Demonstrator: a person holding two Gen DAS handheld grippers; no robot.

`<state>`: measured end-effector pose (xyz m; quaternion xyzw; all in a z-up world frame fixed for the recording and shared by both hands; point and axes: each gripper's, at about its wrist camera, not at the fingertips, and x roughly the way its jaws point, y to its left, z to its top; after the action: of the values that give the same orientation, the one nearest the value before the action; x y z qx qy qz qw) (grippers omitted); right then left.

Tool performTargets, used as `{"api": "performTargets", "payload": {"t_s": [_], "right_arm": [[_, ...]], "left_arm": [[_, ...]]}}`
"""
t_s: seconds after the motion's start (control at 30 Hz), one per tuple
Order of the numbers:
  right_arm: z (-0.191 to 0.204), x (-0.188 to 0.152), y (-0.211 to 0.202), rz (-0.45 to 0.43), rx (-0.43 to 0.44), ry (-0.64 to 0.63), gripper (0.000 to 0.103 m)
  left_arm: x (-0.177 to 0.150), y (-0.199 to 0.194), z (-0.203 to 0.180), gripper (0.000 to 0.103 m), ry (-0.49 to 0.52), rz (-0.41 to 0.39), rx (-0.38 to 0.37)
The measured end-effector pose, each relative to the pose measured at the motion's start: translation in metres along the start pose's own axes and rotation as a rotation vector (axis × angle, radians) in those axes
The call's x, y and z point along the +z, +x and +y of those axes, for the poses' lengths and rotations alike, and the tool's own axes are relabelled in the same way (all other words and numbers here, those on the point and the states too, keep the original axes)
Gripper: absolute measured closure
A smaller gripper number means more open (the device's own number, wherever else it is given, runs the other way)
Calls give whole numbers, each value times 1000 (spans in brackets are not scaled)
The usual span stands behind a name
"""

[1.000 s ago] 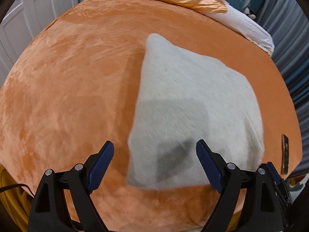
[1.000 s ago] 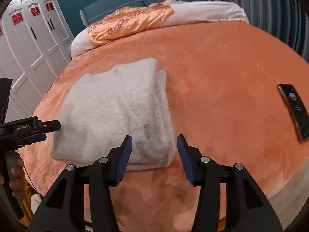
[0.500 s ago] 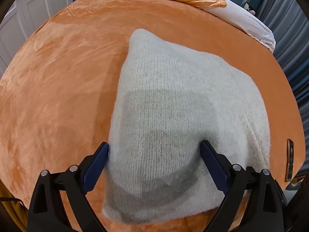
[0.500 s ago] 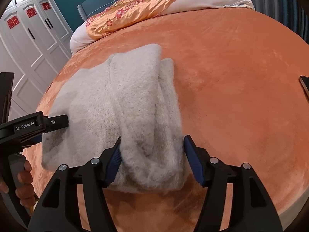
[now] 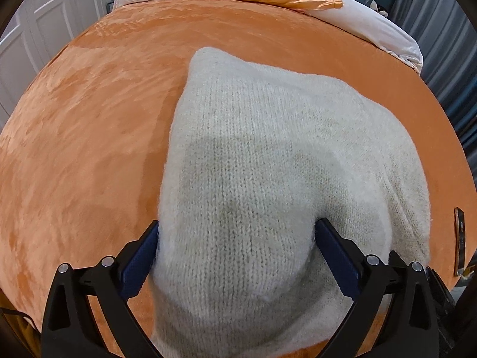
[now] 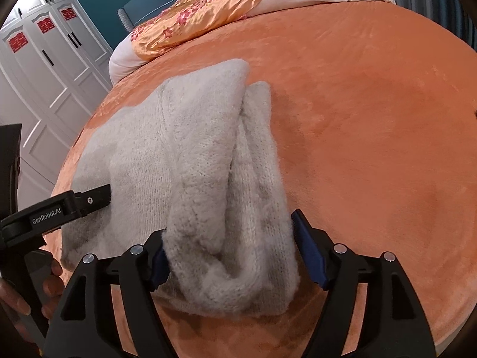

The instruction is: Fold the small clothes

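sweater (image 5: 268, 179), a cream knit already folded into a thick rectangle, lies on the orange bedspread (image 5: 89, 149) near the bed's near edge. a second ago both tongs hovered short of it with bare blanket between their fingers; now each has pushed forward so the near hem bulges up between its blue pads. the left gripper (image 5: 238, 256) straddles the near left part of the hem, the right gripper (image 6: 229, 256) the near right part where the folded-in sleeve layers stack. both are still spread wide around the knit; neither looks to have pinched yet, though the fabric touches the pads. that suggests the next fold is about to begin: close, lift the near edge, carry it toward the far side. the knit looks fluffy and bulky, with rolled layers on its right edge. a phone (image 5: 460, 240) lies at the bed's right edge.
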<state>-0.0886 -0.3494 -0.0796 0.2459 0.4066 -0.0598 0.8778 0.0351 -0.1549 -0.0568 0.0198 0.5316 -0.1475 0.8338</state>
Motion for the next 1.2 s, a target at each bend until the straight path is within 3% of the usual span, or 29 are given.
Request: {"api": "performTargets", "payload": {"t_s": [0.4, 0.5, 0.63, 0.7, 0.77, 0.83, 0.9, 0.97, 1.03, 1.2], "right_arm": [[-6, 11, 11, 15, 37, -3, 30], [-6, 14, 10, 21, 82, -5, 46], [2, 16, 1, -9, 20, -28, 45], [11, 16, -21, -99, -78, -47, 45], [20, 14, -40, -161, -109, -71, 45], [27, 12, -48, -167, -84, -81, 45], [33, 9, -40, -113, -48, -86, 44], [37, 4, -25, -52, -61, -105, 54], [42, 7, -27, -51, -65, -122, 90], [53, 23, -105, -299, 76, -86, 91]], "left_arm": [[4, 14, 10, 5, -17, 3, -89], [4, 12, 11, 5, -20, 10, -102], [4, 1, 11, 5, -44, 25, -92], [3, -10, 11, 5, -43, 15, -83], [1, -21, 12, 6, -34, -3, -77], [-3, -32, 13, 6, -21, -19, -58], [-7, -41, 11, 6, -4, -23, -49], [-10, -47, 9, 6, 9, -25, -47], [-14, -55, 9, 6, 16, -32, -43], [-19, -76, 14, 6, 19, -68, -31]]}}
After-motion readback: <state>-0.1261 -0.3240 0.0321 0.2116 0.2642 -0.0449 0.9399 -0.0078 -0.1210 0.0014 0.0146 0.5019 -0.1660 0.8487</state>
